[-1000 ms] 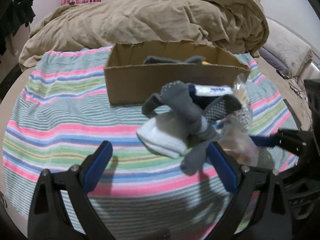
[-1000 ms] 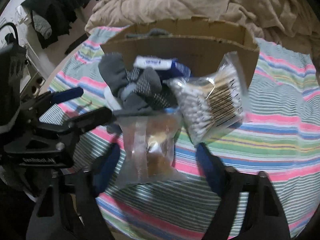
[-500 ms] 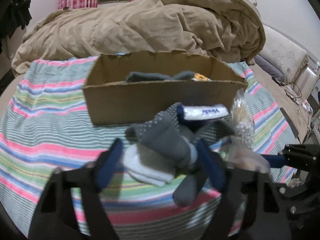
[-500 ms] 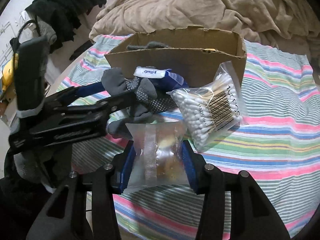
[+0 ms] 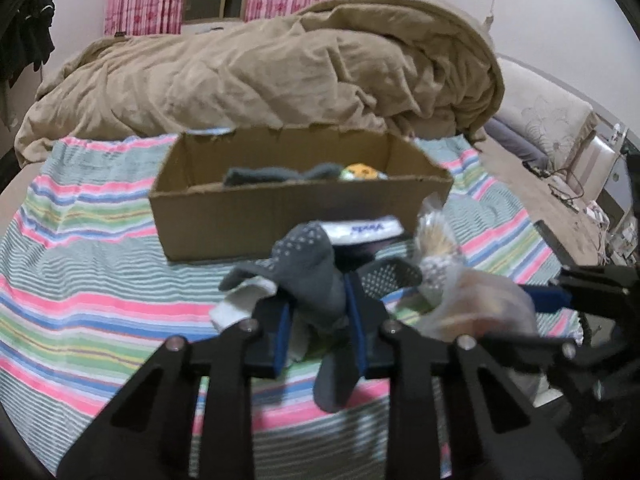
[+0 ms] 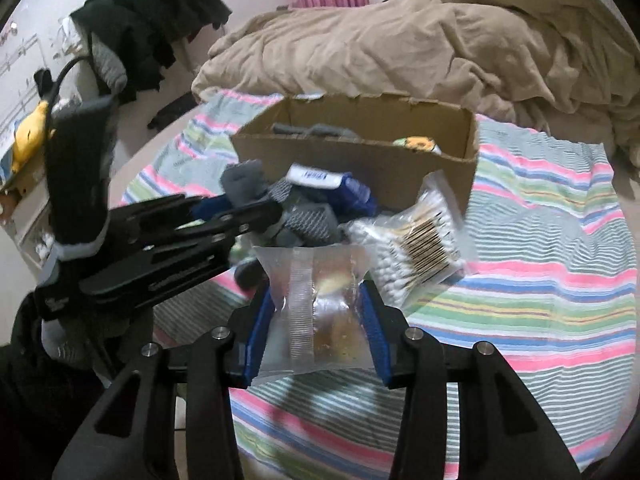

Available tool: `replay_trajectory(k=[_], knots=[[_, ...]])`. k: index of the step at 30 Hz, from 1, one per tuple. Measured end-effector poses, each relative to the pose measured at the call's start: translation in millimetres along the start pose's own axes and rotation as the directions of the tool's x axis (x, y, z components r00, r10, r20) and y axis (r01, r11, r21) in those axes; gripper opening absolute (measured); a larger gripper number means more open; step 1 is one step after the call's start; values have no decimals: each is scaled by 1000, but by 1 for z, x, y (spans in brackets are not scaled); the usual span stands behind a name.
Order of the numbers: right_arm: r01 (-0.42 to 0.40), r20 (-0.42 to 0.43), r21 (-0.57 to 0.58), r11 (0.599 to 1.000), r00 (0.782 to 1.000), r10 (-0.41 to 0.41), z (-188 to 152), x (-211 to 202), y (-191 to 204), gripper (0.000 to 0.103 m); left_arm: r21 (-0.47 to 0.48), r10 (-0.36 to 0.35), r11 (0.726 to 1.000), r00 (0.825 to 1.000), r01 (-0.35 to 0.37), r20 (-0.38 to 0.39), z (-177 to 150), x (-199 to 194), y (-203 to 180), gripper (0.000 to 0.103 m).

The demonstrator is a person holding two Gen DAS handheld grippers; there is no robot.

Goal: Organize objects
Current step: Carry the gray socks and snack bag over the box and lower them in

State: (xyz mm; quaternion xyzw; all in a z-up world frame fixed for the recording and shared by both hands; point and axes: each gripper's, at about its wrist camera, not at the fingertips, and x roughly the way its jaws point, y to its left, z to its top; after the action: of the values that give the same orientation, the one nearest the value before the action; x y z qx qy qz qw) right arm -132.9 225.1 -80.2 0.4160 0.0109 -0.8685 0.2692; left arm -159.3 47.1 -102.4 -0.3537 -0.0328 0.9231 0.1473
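We are working from the cardboard box (image 5: 280,216) as our landmark; it is sitting on the striped sheet (image 5: 80,272), in front of the brown duvet (image 5: 260,72). Inside the box we are seeing a dark grey sock (image 5: 272,174) and a small yellow item (image 5: 360,171), so we are judging part of the sorting as done. Just in front of the box's near wall, a pile is waiting: a blue-and-white packet (image 6: 320,178), a cotton swab pack (image 6: 416,244) and a white sock (image 5: 240,304).

We are pinching a grey grip-dot sock (image 5: 312,276) with the left gripper (image 5: 318,320), its fingers pressed onto the fabric. The sock's long axis is running roughly from us toward the box, dotted end pointing at the box, the other end drooping below the jaws.

We are clamping a clear plastic pouch (image 6: 316,304) in the right gripper (image 6: 316,312), in front of the box; its long axis is pointing toward the box too. Both held items are, by our estimate, awaiting transfer into the box, with the pile remaining after them
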Motion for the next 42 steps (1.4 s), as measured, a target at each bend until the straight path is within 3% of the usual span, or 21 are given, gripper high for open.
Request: replay_trajectory(k=[13, 20, 27, 42], knots=[[19, 121, 23, 1000, 992, -21, 29, -31, 1, 46, -7, -46, 999, 993, 47, 113, 23, -67, -2, 21], [82, 234, 36, 996, 968, -89, 51, -61, 2, 46, -34, -57, 997, 985, 64, 166, 41, -95, 9, 21], [98, 315, 76, 992, 942, -117, 73, -79, -6, 46, -36, -52, 998, 982, 60, 182, 58, -101, 20, 21], [260, 383, 58, 964, 886, -262, 115, -60, -6, 46, -31, 27, 999, 970, -20, 240, 116, -78, 37, 21]])
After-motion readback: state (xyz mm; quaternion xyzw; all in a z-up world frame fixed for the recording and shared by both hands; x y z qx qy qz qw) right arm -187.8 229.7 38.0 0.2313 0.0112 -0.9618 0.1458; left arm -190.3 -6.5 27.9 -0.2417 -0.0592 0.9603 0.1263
